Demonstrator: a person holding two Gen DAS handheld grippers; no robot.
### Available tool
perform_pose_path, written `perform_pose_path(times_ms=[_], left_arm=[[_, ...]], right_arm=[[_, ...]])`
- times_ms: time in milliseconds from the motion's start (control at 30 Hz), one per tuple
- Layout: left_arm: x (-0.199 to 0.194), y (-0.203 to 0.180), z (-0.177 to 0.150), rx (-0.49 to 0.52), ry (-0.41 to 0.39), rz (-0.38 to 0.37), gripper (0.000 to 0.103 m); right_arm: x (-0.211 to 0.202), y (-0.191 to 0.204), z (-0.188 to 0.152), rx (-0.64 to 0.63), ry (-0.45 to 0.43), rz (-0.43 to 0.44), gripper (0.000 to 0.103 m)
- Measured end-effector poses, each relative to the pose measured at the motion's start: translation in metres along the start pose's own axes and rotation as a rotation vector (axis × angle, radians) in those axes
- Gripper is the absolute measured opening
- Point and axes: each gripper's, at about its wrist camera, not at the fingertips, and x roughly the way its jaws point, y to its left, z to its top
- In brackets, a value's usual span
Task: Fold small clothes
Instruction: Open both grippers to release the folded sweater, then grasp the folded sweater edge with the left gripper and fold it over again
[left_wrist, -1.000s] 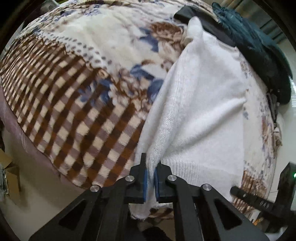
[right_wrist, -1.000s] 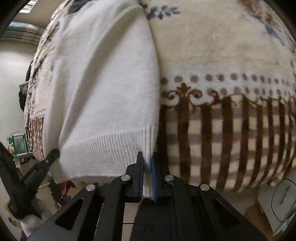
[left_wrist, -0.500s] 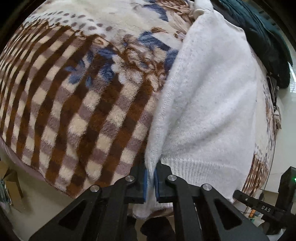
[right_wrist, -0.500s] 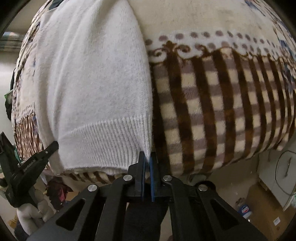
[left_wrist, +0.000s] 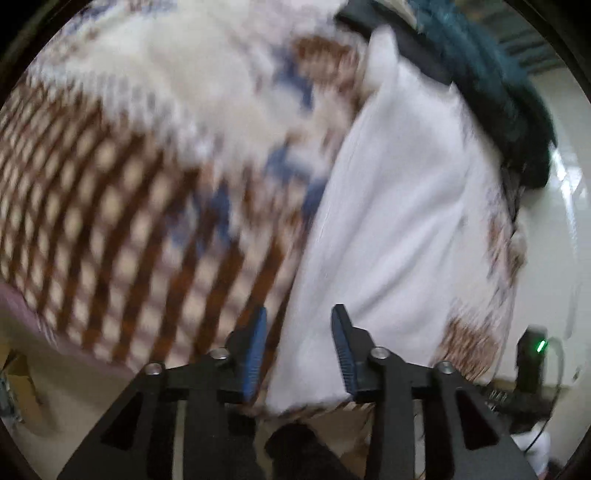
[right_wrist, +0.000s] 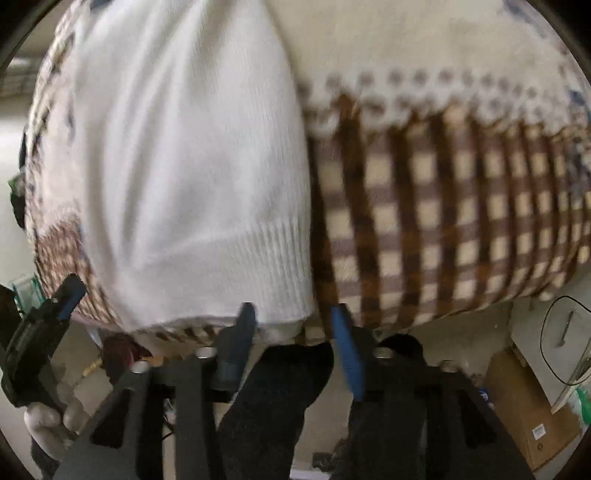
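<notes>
A white knit sweater (left_wrist: 399, 206) lies flat on a patterned blanket (left_wrist: 110, 206), its ribbed hem (right_wrist: 236, 273) at the bed's near edge. My left gripper (left_wrist: 299, 321) is open, its jaws apart over the hem's left corner, holding nothing. My right gripper (right_wrist: 291, 321) is open too, just below the hem's right corner, empty. The sweater also fills the left half of the right wrist view (right_wrist: 177, 147). The left gripper shows at the lower left of the right wrist view (right_wrist: 48, 317). Both views are motion-blurred.
The blanket (right_wrist: 443, 206) has brown checks near the edge and a floral middle. Dark teal and black clothes (left_wrist: 495, 85) lie at the far side past the sweater. A black sock (right_wrist: 277, 387) lies under the right gripper. Cardboard boxes (right_wrist: 532, 413) stand on the floor at right.
Both grippers were shut on the sweater's hem corners; both have opened and let it go, and have drawn back a little. The sweater rests on the blanket.
</notes>
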Motion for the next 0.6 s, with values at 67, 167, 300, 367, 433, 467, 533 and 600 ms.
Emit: perform_pose_path(times_ms=[67, 167, 300, 367, 433, 467, 533, 600], left_arm=[[-0.008, -0.009, 0.036, -0.015, -0.065, -0.059, 0.048], [0.005, -0.032, 0.101, -0.003, -0.132, -0.116, 0.048], [0.053, -0.071, 0.186, 0.029, -0.161, -0.134, 0.048], [0.089, -0.087, 0.227, 0.039, -0.143, -0.117, 0.048], [0.109, -0.098, 0.248, 0.051, -0.136, -0.090, 0.047], [0.122, -0.100, 0.259, 0.061, -0.130, -0.091, 0.037], [0.131, -0.099, 0.268, 0.062, -0.132, -0.171, 0.008], [0.116, -0.097, 0.263, 0.068, -0.154, -0.348, 0.007]], right_arm=[[-0.019, 0.003, 0.008, 0.027, -0.056, 0.012, 0.053], [-0.036, -0.005, 0.039, 0.061, -0.123, 0.036, 0.053], [-0.042, -0.001, 0.082, 0.127, -0.180, 0.102, 0.053], [-0.041, 0.003, 0.108, 0.133, -0.198, 0.121, 0.053], [-0.037, 0.007, 0.133, 0.121, -0.205, 0.125, 0.053], [-0.037, 0.008, 0.145, 0.111, -0.206, 0.122, 0.053], [-0.035, 0.005, 0.169, 0.094, -0.203, 0.105, 0.053], [-0.035, -0.001, 0.189, 0.093, -0.192, 0.100, 0.053]])
